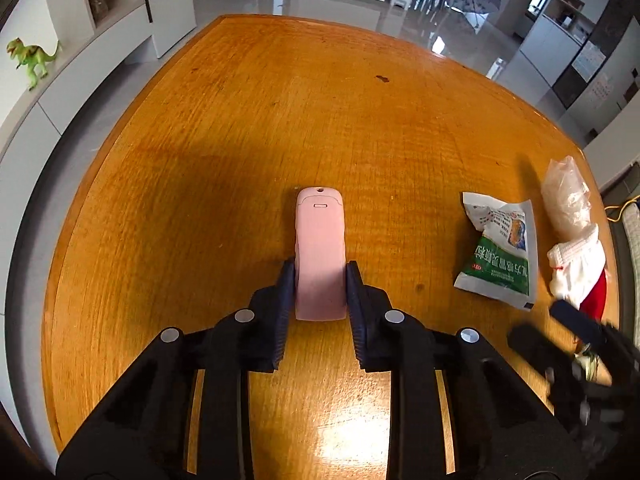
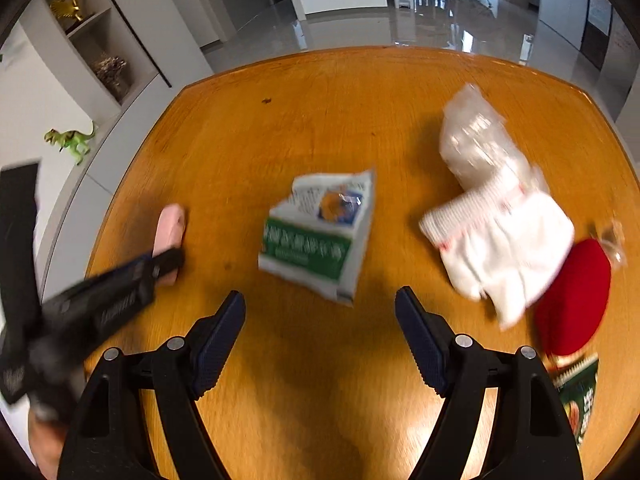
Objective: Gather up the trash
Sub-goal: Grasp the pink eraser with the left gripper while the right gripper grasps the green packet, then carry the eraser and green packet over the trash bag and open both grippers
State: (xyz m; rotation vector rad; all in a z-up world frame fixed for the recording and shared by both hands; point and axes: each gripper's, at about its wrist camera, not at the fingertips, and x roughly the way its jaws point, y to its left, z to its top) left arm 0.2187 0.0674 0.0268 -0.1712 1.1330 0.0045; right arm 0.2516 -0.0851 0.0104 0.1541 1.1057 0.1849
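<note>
My left gripper (image 1: 320,270) is shut on a pink remote-like device (image 1: 320,248) lying on the wooden table (image 1: 280,120); it also shows in the right wrist view (image 2: 170,226), with the left gripper (image 2: 168,264) on its near end. My right gripper (image 2: 320,300) is open and empty, just short of a torn green-and-white sachet (image 2: 320,236). The sachet lies to the right in the left wrist view (image 1: 500,252). The right gripper (image 1: 560,324) appears blurred there at the right edge.
A clear plastic bag (image 2: 476,136), white cloth (image 2: 504,244) and a red round object (image 2: 572,300) lie at the table's right. A green packet (image 2: 580,396) lies near the right edge. A toy dinosaur (image 1: 32,58) stands on the left shelf.
</note>
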